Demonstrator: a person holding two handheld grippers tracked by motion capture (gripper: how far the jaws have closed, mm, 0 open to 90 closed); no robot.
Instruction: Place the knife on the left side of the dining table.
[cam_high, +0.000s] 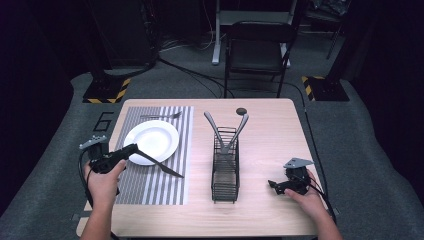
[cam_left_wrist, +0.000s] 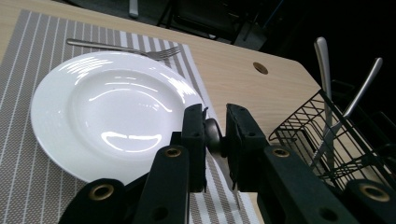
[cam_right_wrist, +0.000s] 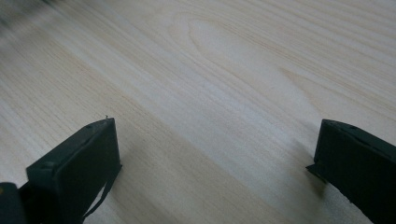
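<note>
1. High view: left hand-held gripper (cam_high: 131, 149) clamps a knife (cam_high: 159, 163) over the plate (cam_high: 159, 131) edge.
2. Left gripper view: knife handle pinched between jaws.
3. Right hand-held gripper (cam_right_wrist: 217, 163) gapes wide above bare desk (cam_right_wrist: 224, 70).

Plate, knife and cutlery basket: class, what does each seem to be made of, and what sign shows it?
Plate: glazed white ceramic, judging by its glossy highlights.
Knife, held in the left gripper: likely polished steel, grey and reflective.
Cutlery basket: thin black-coated wire, probably metal; open grid.
</note>
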